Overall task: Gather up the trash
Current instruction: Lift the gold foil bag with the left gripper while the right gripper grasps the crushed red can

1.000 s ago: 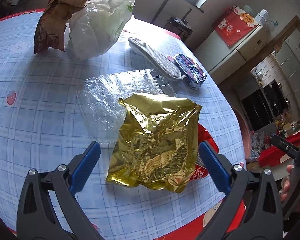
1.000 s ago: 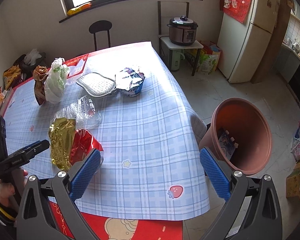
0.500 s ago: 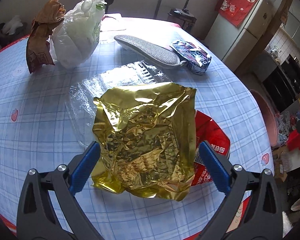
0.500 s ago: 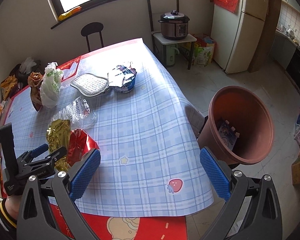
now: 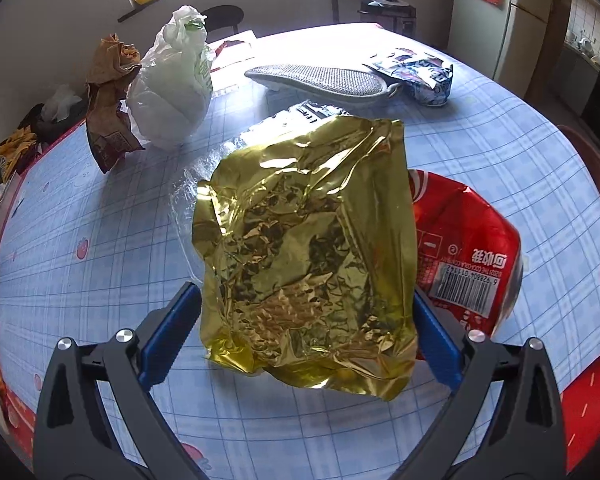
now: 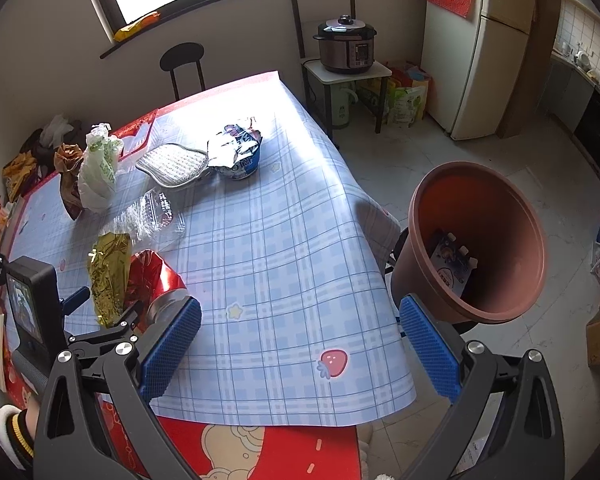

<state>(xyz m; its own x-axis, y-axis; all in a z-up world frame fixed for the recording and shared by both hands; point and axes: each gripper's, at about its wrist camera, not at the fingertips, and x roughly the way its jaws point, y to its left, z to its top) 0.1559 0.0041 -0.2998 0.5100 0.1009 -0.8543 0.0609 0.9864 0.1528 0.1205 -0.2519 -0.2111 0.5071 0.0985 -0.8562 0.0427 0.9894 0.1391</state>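
The gold foil bag (image 5: 308, 252) lies crumpled on the blue checked tablecloth (image 5: 100, 280), and I take it as the landmark. The left gripper (image 5: 306, 336) stands around its near end with the jaws spread wide, one blue pad on each side of the bag; from the pictures I cannot tell if the pads touch the foil. Just to the right of the bag, partly under its edge, lies a crushed red can (image 5: 464, 248) with a barcode. Behind the bag is a clear plastic tray (image 5: 300, 114), and further behind it a grey mesh pad (image 5: 320, 80) and a blue-white wrapper (image 5: 420, 76). To the back left of the bag stand a white plastic bag (image 5: 172, 92) and a brown paper bag (image 5: 108, 100).

The right gripper (image 6: 300, 340) is also released and holds nothing, above the table edge, far to the right of the gold bag. A brown plastic bin (image 6: 476, 240) stands on the floor beside the table, well apart from the bag, with a small package inside.
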